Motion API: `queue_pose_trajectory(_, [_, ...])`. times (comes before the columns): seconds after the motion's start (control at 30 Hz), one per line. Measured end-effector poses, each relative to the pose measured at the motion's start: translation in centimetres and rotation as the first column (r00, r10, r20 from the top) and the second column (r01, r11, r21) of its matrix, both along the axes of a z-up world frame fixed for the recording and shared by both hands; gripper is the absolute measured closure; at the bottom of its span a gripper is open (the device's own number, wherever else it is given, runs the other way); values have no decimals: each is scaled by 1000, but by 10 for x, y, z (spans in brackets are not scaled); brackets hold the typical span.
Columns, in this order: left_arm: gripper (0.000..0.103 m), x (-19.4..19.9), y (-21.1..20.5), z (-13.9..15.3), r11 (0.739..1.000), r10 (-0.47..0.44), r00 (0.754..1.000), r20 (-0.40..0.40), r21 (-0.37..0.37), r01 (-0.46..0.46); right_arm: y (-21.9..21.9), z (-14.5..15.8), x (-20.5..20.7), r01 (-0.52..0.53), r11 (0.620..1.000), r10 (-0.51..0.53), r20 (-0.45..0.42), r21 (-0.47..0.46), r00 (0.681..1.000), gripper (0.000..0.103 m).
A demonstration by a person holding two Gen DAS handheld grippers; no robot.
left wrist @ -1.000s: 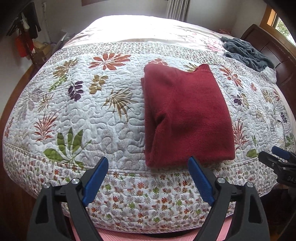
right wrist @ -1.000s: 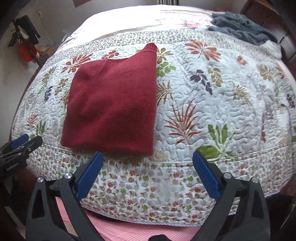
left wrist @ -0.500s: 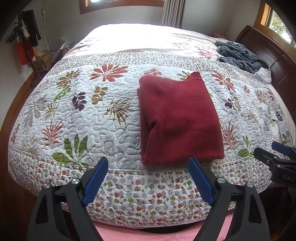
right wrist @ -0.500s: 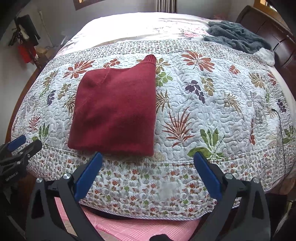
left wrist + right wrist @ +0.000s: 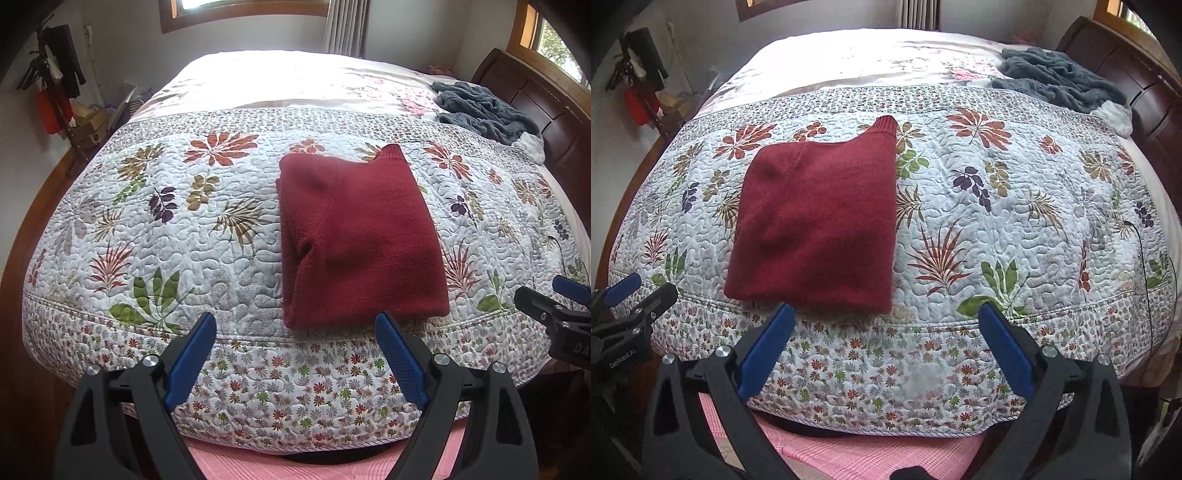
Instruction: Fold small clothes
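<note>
Red sweater (image 5: 354, 236) folded flat on quilt (image 5: 155, 229), near front edge. My left gripper (image 5: 295, 325) – jaws wide, empty, just short of sweater's near hem. My right gripper (image 5: 886, 317) – same, sweater ahead-left.

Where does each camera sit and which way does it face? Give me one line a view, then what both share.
Left wrist: rides on the left tool, off the near edge of the bed, facing across the quilt toward the window; its own blue fingers are spread, and the right tool shows at the right edge.
Right wrist: rides on the right tool, same heading, further right; spread fingers, left tool at the left edge.
Shared: the folded red sweater, the quilt, the grey blanket.
</note>
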State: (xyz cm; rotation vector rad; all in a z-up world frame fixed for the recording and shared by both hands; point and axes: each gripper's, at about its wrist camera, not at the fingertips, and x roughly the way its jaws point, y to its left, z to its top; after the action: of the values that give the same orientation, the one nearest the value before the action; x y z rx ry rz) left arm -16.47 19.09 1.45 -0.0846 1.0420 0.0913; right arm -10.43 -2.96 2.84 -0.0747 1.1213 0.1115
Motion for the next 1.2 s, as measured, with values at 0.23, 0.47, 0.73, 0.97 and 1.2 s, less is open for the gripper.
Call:
queue_pose_trajectory(0.23, [15,3,-3,-2,1000,-6,1000,-3,10,6,-1,-4,5,-3,1000,3,-13,-5,1000,4])
queue_pose_trajectory(0.47, [15,5,-1,-2,1000,2,1000,-5,12,-2,1,-9,9,-8,1000,7,-28,-4,1000,4])
queue_pose_trajectory(0.73, [15,7,-2,-3,1000,0,1000,-12,16,1,2,-16,14,-11,1000,11,-41,-10,999,4])
queue_pose_trajectory(0.97, [15,9,-3,-2,1000,-6,1000,-11,19,7,0,-18,17,-6,1000,6,-47,1,999,4])
queue_pose_trajectory(1.2, [15,10,-3,-3,1000,-7,1000,-17,17,7,0,-18,18,-8,1000,8,-48,1,999,4])
